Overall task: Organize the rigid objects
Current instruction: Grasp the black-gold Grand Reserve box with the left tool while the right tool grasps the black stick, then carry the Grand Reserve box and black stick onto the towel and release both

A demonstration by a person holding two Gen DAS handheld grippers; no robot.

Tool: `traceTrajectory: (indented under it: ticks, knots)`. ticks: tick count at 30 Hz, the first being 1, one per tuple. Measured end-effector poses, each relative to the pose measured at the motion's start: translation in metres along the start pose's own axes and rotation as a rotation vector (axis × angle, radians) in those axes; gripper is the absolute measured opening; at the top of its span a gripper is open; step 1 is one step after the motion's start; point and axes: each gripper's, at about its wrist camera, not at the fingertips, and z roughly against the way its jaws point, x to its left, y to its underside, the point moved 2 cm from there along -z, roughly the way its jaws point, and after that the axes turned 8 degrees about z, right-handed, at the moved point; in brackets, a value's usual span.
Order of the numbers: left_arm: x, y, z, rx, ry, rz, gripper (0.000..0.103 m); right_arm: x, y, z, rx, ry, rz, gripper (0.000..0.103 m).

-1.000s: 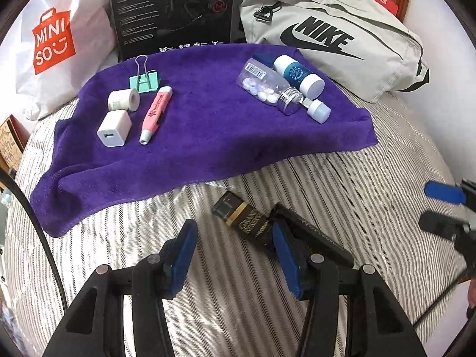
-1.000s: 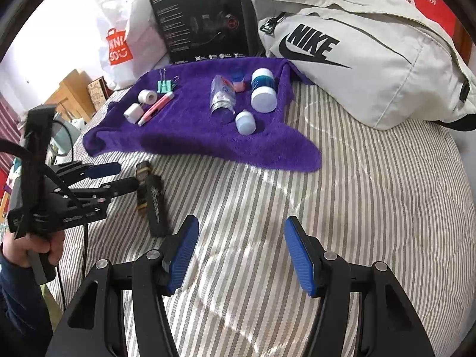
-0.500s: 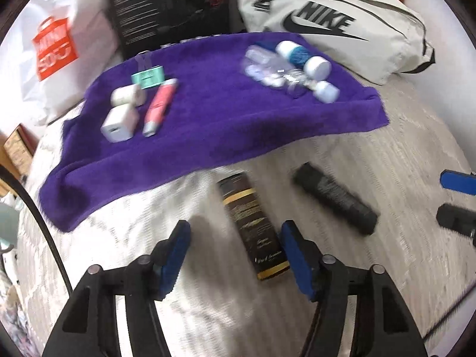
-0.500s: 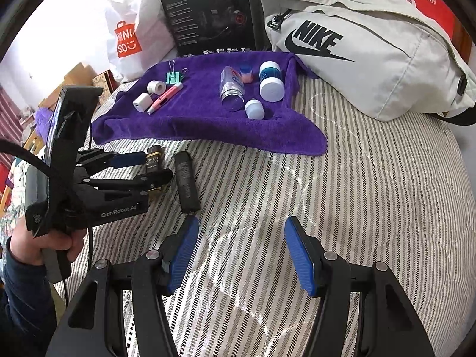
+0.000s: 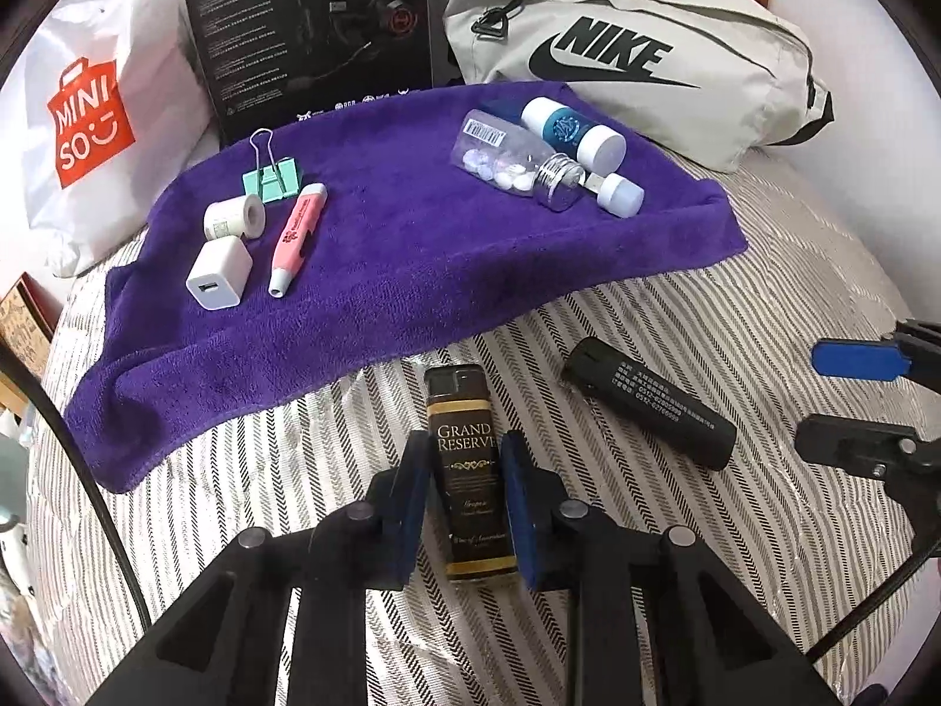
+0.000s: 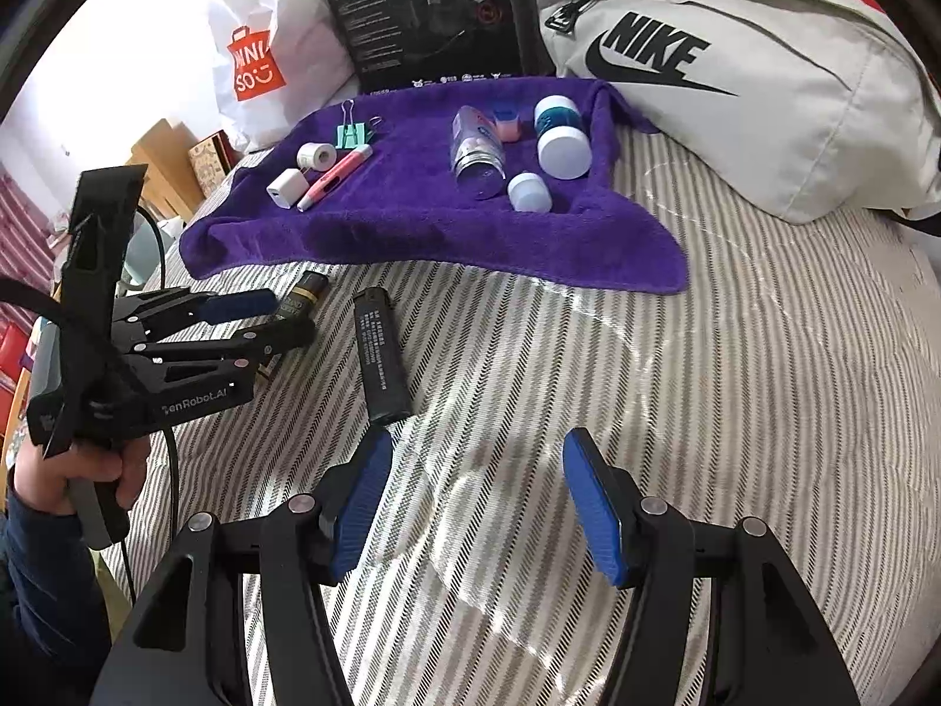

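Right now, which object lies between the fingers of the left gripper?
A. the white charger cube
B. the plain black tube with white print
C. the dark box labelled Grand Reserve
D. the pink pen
C: in the left wrist view, the left gripper has its two pads closed against the sides of the Grand Reserve box, which lies on the striped bed cover.

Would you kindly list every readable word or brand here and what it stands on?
"GRAND RESERVE": brown lighter between the left gripper pads.
"NIKE": grey bag.
"MINI SO": white shopping bag.
"enRobot.AI": left gripper body, right wrist view.
Black tube, black box: print too small.
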Motion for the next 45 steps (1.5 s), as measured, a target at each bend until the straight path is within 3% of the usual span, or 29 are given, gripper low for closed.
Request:
traceTrajectory:
  ticks: [3,19,23,26,31,33,45]
  knots:
    - [0.006,0.001,0.001,0.002,0.023,0.019,0.023,0.004,-0.003,-0.003,-0.005,-0.002,0.019,0.06]
    - [0.058,0.016,0.014,0.014,0.003,0.113,0.023,0.04,-0.033,-0.046,0.029,-0.045,0.124,0.06]
    - [0.065,0.017,0.015,0.005,0.035,0.154,0.023,0.05,-0.036,-0.055,0.028,-0.042,0.182,0.049]
    - [0.065,0.019,0.016,0.0,0.035,0.151,0.023,0.059,-0.037,-0.059,0.014,-0.012,0.25,0.048]
    - [0.067,0.019,0.016,0.001,0.043,0.154,0.023,0.067,-0.038,-0.062,0.007,0.024,0.33,0.038]
    - [0.066,0.019,0.016,0.0,0.041,0.15,0.023,0.064,-0.039,-0.061,0.014,0.027,0.335,0.021]
    - [0.069,0.018,0.017,-0.002,0.047,0.163,0.023,0.061,-0.034,-0.057,0.042,0.034,0.349,0.022]
